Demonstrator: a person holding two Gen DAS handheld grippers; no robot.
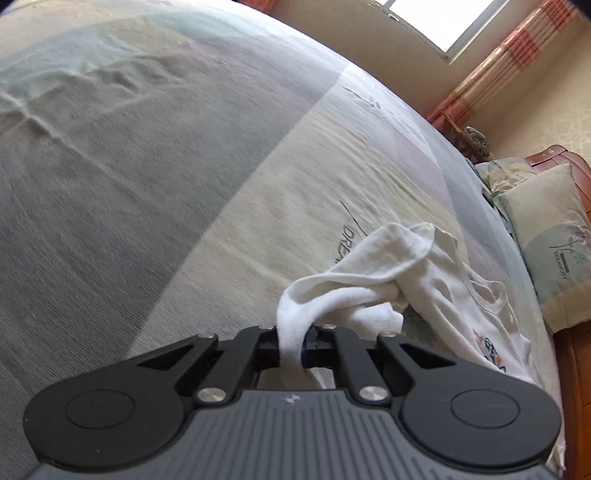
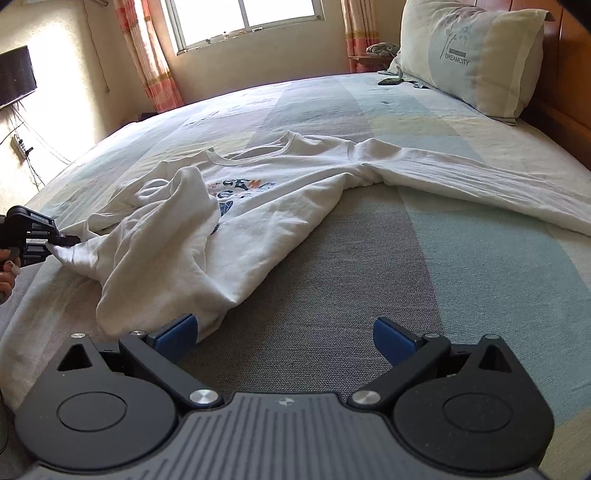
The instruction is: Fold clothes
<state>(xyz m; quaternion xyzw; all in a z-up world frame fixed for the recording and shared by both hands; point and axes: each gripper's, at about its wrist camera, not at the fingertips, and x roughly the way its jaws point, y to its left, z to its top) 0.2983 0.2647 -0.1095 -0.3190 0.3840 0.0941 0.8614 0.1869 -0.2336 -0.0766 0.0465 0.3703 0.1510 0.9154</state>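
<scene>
Sunlit bedroom walls and a striped curtain (image 1: 495, 66) frame the left wrist view, where a wide bed (image 1: 147, 184) with a pale patchwork cover fills most of the picture. At the bottom the left gripper (image 1: 295, 345) is clamped tight on a bunched fold of a white shirt (image 1: 424, 266), which trails away toward a pillow (image 1: 550, 236) by the wooden headboard (image 1: 557, 158). The picture is slightly blurred.

From the right wrist view, the same bed (image 2: 369, 277) runs toward a window (image 2: 243, 18) with curtains on both sides, and a dark screen (image 2: 14, 74) hangs on the left wall. The shirt (image 2: 280, 206) lies spread and rumpled across the middle of the cover, one long sleeve stretched to the right below the pillow (image 2: 469, 51). The left gripper (image 2: 68, 240), held in a hand (image 2: 7, 273), pinches the shirt's left edge. The right gripper (image 2: 284, 332) stands wide apart over the cover with nothing between its blue pads (image 2: 391, 338); the left pad sits just beside the shirt's near hem.
</scene>
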